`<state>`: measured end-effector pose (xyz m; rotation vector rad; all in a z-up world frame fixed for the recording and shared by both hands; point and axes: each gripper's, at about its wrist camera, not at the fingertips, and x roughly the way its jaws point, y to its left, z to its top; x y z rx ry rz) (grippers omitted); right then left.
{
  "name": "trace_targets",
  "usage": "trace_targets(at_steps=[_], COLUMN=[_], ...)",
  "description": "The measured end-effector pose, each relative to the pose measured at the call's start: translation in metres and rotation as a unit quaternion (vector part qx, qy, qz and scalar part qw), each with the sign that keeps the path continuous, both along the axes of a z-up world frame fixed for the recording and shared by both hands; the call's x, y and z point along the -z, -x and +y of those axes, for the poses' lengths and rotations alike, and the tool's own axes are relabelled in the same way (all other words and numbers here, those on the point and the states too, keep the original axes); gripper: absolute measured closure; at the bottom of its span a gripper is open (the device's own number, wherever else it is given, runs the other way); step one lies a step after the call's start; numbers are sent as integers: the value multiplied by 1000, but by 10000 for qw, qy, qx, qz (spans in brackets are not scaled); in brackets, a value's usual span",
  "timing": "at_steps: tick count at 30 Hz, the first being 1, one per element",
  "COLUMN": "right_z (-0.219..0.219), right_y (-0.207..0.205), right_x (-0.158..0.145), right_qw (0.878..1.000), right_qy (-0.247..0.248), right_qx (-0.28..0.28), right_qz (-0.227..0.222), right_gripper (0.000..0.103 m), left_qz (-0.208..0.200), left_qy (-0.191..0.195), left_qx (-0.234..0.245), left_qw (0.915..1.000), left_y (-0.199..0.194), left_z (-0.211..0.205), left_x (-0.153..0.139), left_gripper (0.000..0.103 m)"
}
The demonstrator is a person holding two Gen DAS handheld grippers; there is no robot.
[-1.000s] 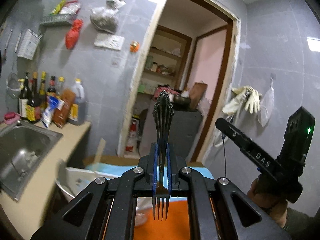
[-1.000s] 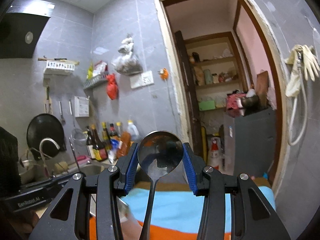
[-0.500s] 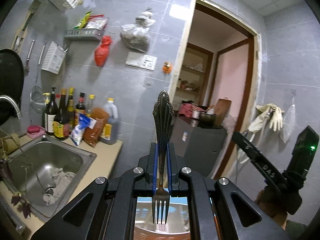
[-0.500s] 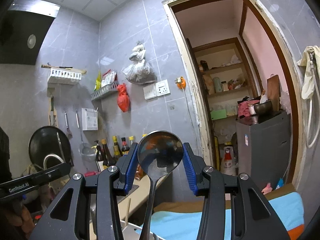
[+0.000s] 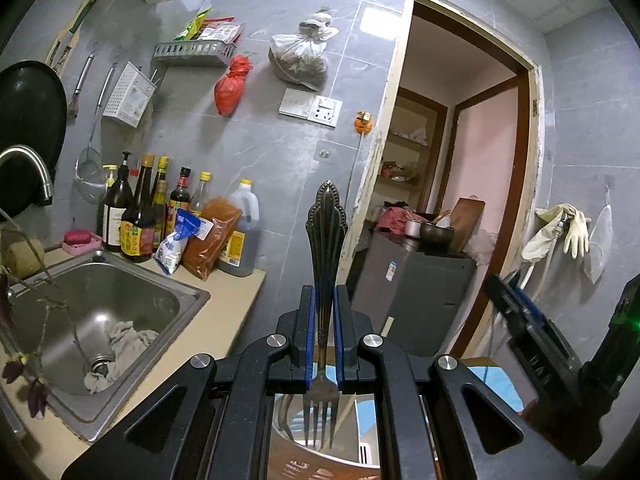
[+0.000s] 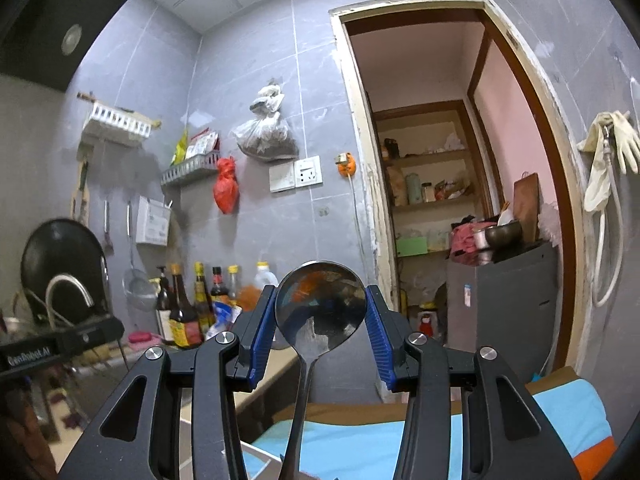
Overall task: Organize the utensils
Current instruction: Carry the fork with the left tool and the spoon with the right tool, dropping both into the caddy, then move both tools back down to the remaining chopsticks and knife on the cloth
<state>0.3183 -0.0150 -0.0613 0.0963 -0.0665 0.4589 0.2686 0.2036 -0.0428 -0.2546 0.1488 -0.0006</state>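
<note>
Found both utensils in the air, neither one put away. Saw the left gripper (image 5: 322, 294) clamped tight on the fork (image 5: 325, 232), blue pads pressing the narrow part of the handle, ornate end pointing to 12 o'clock, tines hanging toward 6 o'clock. Saw the right gripper (image 6: 320, 296) closed on the spoon (image 6: 320, 312), jaws standing part-way apart with the pads against both sides of the round bowl, handle trailing down toward 6 o'clock.

Made out, directly under the fork tines at 6 o'clock in the left view, a round container (image 5: 304, 468) with slotted walls; could not tell what lay inside it. Noted the sink (image 5: 192, 292) at 8 o'clock, holding only a rag as far as visible.

Judged the picking-up as done for these two pieces and the sorting as still open: fork and spoon each waiting to be lowered and released. Guessed the container below to be the likely destination, though nothing confirmed that. Could not tell whether further utensils remained elsewhere.
</note>
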Motion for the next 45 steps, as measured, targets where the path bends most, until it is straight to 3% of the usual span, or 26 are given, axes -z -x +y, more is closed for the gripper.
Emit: trace_targets(at_steps=[12, 18, 23, 30, 32, 34, 36, 39, 41, 43, 45], right_z=[15, 14, 10, -4, -9, -17, -26, -41, -54, -66, -77], right_y=[7, 7, 6, 5, 6, 9, 12, 17, 20, 22, 25], right_x=[33, 37, 36, 25, 21, 13, 4, -10, -19, -26, -30], right_qw=[9991, 9989, 9988, 9978, 9973, 9969, 9966, 9965, 9966, 9968, 9973], right_qy=[394, 450, 457, 108, 22, -102, -174, -239, -267, -257, -174], right_qx=[71, 97, -82, -295, -339, -358, -344, -283, -219, -185, -120], right_qz=[-157, -89, 153, 579, 651, 700, 723, 746, 751, 735, 710], right_gripper=[62, 62, 61, 58, 56, 48, 43, 28, 22, 16, 10], left_qz=[35, 282, 511, 831, 824, 743, 659, 619, 550, 402, 245], left_qy=[-243, -259, -159, 214, 297, 282, 255, 229, 188, 151, 101], left_qx=[88, 234, 413, 622, 651, 618, 601, 595, 574, 501, 429], left_qw=[9997, 9990, 9977, 9944, 9940, 9949, 9957, 9960, 9967, 9978, 9987], left_y=[-2, -5, -6, -5, -2, 2, 7, 9, 11, 15, 18], left_z=[-13, -17, -18, -14, -14, -17, -21, -28, -36, -46, -55], left_x=[25, 30, 32, 30, 26, 20, 13, 3, -6, -14, -22], left_gripper=[97, 97, 97, 94, 90, 73, 63, 57, 44, 24, 15])
